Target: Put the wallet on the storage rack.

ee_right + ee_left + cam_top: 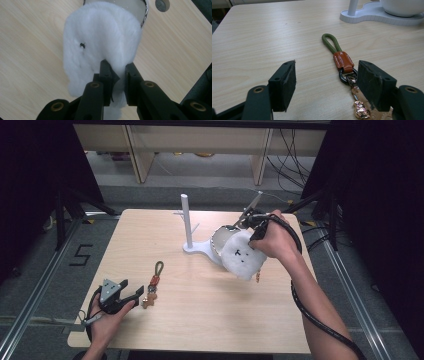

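High view: the right gripper (248,222) is holding a white fluffy pouch (242,254) above the counter (210,320), at 3 o'clock of the white stand (192,245). The pouch's long axis is tilting, its round furry face turned toward 7 o'clock, its metal-rimmed edge toward the stand's post. The right hand (272,240) is covering most of the gripper. The left gripper (131,292) is resting at 8 o'clock on the counter, jaws pointing at the keychain (154,282), whose long axis is running 12 to 6, green loop far.

Left gripper view: jaws are standing wide apart, gripping nothing. The keychain (342,62) is lying between them, loop pointing to 11 o'clock; its gold charm is partly hidden behind the right-hand jaw. The stand base (372,15) is cut off at the top edge.

Right gripper view: jaws are pinching the pouch's (100,42) lower edge, closed tight on the fur. The metal rim is cut off at 12 o'clock.
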{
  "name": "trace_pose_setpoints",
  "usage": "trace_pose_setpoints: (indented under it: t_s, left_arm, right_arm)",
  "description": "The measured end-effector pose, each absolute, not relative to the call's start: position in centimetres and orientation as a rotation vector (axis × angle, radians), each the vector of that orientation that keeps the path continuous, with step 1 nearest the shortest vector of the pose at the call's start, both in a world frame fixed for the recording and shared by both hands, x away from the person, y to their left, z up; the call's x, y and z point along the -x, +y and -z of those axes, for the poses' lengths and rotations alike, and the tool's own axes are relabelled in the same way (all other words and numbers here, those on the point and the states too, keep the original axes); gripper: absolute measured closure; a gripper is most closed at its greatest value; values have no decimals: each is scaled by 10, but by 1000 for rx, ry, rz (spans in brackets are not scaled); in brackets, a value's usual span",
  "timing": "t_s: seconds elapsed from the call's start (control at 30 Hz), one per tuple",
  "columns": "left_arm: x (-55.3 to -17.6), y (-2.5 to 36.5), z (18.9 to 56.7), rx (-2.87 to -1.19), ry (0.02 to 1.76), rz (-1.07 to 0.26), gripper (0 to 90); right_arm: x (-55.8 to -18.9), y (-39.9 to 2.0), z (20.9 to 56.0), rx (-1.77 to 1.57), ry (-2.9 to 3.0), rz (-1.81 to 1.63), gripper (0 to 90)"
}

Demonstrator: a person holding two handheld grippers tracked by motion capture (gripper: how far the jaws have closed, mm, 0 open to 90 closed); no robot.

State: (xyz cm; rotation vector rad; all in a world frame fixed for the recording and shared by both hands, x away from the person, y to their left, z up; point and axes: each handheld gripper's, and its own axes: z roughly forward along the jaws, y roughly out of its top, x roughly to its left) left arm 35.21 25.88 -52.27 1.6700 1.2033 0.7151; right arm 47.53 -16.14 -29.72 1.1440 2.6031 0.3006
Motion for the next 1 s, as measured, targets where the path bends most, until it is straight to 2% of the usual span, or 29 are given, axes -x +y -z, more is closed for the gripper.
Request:
trace_pose_setpoints:
  t_s: [1.0]
  left_arm:
    - [-352, 259, 523, -1660, 1208, -711, 311]
  right_arm:
    - [-508, -141, 292, -1076, 2610, -250, 801]
